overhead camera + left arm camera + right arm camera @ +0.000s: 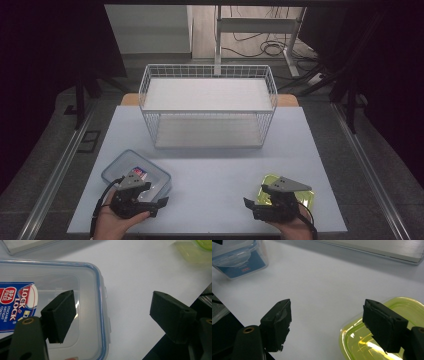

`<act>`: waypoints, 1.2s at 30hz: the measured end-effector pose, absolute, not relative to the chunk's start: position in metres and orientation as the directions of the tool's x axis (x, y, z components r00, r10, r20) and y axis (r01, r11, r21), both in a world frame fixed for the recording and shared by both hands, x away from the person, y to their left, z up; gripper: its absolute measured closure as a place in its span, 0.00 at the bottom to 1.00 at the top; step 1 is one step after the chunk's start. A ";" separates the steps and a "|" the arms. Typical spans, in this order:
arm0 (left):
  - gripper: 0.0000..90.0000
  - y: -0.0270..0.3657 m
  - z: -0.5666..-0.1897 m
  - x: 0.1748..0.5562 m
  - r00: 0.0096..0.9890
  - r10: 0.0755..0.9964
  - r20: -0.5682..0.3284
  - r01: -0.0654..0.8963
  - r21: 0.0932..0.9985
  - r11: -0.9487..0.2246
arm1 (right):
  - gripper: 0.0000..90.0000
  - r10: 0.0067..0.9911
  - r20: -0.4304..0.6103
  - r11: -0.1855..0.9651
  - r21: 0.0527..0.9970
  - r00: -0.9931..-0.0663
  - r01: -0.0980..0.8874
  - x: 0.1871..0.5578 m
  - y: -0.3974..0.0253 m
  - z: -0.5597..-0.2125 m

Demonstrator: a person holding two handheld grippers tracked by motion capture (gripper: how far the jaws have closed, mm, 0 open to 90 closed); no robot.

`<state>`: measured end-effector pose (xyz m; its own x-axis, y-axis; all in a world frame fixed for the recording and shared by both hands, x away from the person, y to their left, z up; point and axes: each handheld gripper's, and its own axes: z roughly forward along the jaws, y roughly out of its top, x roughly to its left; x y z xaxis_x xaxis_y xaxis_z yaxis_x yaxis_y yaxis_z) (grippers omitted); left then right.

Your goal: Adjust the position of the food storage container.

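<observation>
A clear lidded food container with a blue seal and a blue label lies at the table's front left. My left gripper hovers over its near right edge, open; one jaw hangs above the lid and the other over bare table. A yellow-green lidded container lies at the front right. My right gripper is open over its left edge, one jaw above the lid and one above the table. The clear container also appears far off in the right gripper view.
A white two-tier wire shelf rack stands at the back middle of the pale table. Beyond the table are a desk frame and cables on the floor. Metal rails run along both sides.
</observation>
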<state>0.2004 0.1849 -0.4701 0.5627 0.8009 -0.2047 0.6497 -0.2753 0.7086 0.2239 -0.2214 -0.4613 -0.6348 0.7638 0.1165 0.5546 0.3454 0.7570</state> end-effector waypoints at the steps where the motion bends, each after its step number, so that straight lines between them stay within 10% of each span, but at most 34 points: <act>1: 0.23 0.186 -0.470 0.200 0.563 0.801 -0.205 0.650 0.709 -0.276 | 0.26 0.764 0.117 0.345 0.757 -0.635 0.555 0.224 -0.221 -0.461; 16: 0.31 0.230 -0.440 0.191 0.535 0.823 -0.192 0.640 0.727 -0.246 | 0.26 0.773 0.139 0.320 0.757 -0.619 0.569 0.232 -0.231 -0.456; 21: 0.60 0.249 -0.445 0.173 0.548 0.821 -0.161 0.667 0.677 -0.313 | 0.26 0.773 0.143 0.318 0.755 -0.617 0.574 0.232 -0.232 -0.455; 36: 0.92 0.267 -0.483 0.164 0.572 0.814 -0.100 0.737 0.499 -0.456 | 0.26 0.766 0.142 0.334 0.746 -0.627 0.577 0.229 -0.226 -0.453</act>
